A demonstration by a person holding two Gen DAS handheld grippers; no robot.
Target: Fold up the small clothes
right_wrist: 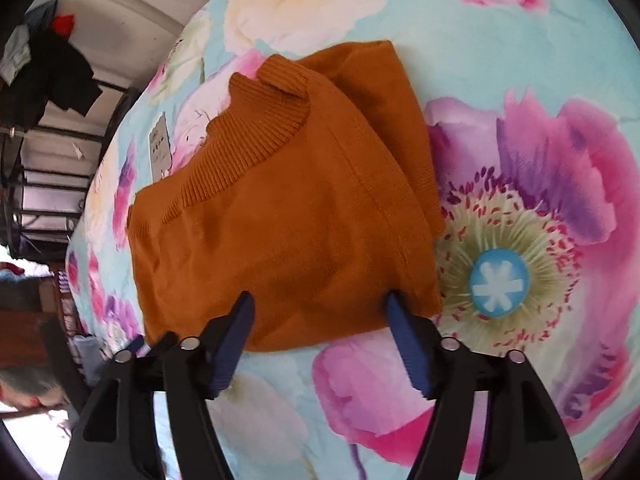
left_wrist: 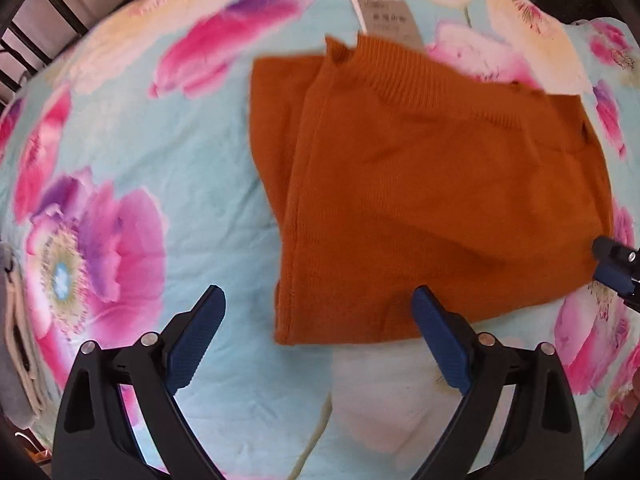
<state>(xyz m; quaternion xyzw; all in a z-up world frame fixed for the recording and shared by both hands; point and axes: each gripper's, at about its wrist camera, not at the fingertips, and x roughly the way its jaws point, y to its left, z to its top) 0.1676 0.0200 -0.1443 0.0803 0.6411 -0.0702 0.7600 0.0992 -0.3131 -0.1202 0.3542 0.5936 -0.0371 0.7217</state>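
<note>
A rust-orange knit sweater lies folded on the flowered sheet, ribbed collar toward the far side, and a paper tag pokes out beyond the collar. My left gripper hangs open above the sweater's near left corner, with its pads clear of the cloth. In the right wrist view the same sweater lies flat with a sleeve folded under on its right. My right gripper stands open over its near hem and holds nothing. A tip of the right gripper also shows at the sweater's right edge.
The light-blue sheet with pink flowers covers the whole bed. A dark metal frame runs along the far left. Dark clothes hang on a rack beyond the bed. A grey and white cloth lies at the left edge.
</note>
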